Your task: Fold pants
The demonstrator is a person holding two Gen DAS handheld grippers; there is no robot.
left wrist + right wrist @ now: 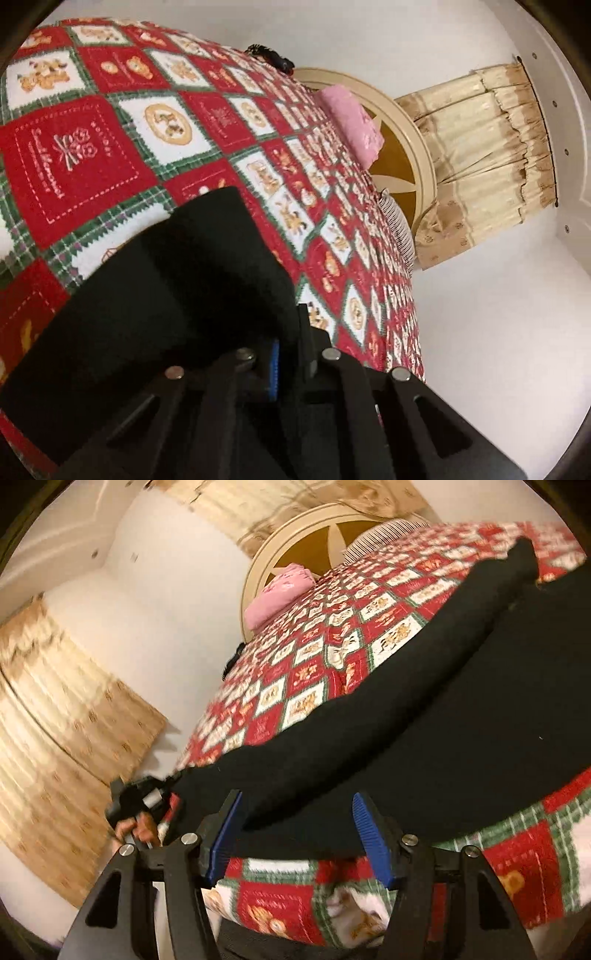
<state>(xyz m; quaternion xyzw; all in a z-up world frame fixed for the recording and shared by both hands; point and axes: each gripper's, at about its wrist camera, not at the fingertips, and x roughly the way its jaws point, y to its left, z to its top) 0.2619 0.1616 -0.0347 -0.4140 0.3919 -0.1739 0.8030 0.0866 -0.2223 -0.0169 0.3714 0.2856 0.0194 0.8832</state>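
Note:
Black pants (424, 716) lie stretched across a red, white and green patchwork quilt (321, 653) on a bed. In the left wrist view the pants (177, 288) drape over my left gripper (286, 350), which is shut on an edge of the cloth; its fingertips are mostly hidden by fabric. My right gripper (299, 834) is open, its blue pads (369, 834) spread on either side of the pants' near edge. The left gripper also shows in the right wrist view (147, 805), holding the far end of the pants at the bed's left edge.
A pink folded cloth (280, 590) lies near the round cream headboard (295, 528). Beige curtains (66, 716) hang on white walls. The quilt (110, 129) drops off at the bed edge. A dark object (273, 59) sits at the quilt's far side.

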